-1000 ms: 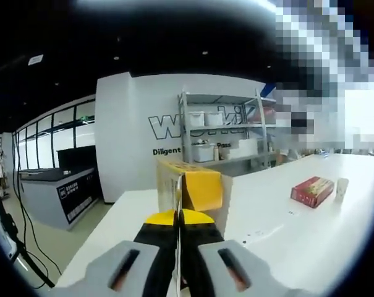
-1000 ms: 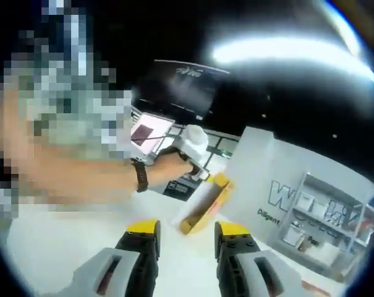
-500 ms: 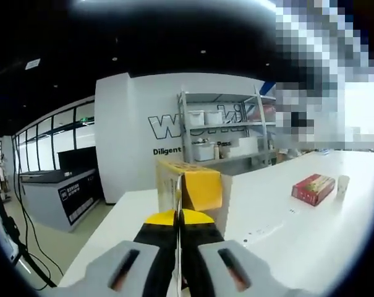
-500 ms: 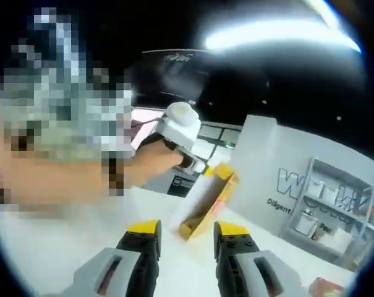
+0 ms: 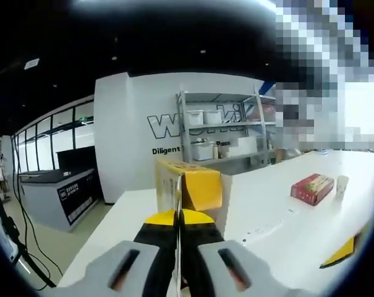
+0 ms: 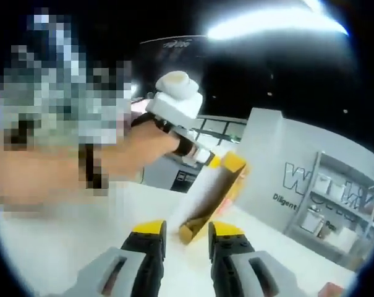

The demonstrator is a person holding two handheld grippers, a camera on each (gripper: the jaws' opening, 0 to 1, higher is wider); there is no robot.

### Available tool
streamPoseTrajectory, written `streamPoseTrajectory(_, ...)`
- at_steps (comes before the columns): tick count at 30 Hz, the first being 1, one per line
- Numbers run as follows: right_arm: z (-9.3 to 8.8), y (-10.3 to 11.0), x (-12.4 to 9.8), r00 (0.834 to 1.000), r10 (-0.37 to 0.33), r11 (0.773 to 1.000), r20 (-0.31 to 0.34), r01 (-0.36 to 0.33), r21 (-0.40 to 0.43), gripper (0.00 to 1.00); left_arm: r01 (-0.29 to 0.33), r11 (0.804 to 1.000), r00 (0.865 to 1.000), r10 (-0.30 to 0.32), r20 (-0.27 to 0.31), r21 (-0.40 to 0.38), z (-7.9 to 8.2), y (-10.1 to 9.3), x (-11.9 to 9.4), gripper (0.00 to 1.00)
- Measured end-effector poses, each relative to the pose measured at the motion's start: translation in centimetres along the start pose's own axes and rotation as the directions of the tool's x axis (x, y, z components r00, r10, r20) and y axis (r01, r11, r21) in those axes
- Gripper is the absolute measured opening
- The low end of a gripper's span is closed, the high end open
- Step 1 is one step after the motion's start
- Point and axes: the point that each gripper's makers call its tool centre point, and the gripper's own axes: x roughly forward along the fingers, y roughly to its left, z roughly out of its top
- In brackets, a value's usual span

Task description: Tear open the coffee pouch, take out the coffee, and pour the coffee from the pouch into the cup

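The left gripper (image 5: 179, 216) has its yellow-tipped jaws pressed together on the edge of a yellow coffee pouch (image 5: 193, 189), which stands upright between the tips and is lifted above the white table (image 5: 285, 229). Beyond the pouch on that table, to the right in the left gripper view, a red box (image 5: 312, 189) lies flat, and just beside it stands a small pale cup (image 5: 342, 186). A yellow jaw tip of the other gripper pokes in at the lower right edge of this view. Farther back a metal shelf rack (image 5: 224, 133) with white bins stands against a white wall with dark lettering, and a dark counter (image 5: 57, 195) sits off to the left. In the right gripper view, the right gripper (image 6: 188, 230) has its jaws parted with nothing between them, and its tips sit just below the lower end of the pouch (image 6: 212, 201), which hangs slanted in front of them. The upper end of the pouch is pinched by the left gripper (image 6: 205, 159), whose white body is held in a person's hand (image 6: 146, 145) wearing a dark band on the wrist. The white table (image 6: 51, 253) spreads below, and the shelf rack (image 6: 332, 210) shows at the right.
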Motion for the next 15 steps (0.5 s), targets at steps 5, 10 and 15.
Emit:
streamPoseTrajectory(5,-0.6,0.4,1.5,1.000,0.003,1.000,-0.007,-0.003,-0.004,0.27,0.005,1.000,1.000,-0.005,0.002,-0.012,-0.1,-0.2,-0.4,0.03)
streamPoseTrajectory(10,-0.9,0.9,3.1,1.000,0.005,1.000,0.003,-0.005,0.015,0.26,0.006,1.000,1.000,-0.006,0.002,-0.020,-0.2,-0.4,-0.8,0.03)
streamPoseTrajectory(15,-1.8,1.1,4.9,0.999,-0.020,1.000,0.032,0.019,0.014,0.26,0.003,1.000,1.000,-0.003,0.002,-0.018,-0.2,-0.5,-0.9,0.03)
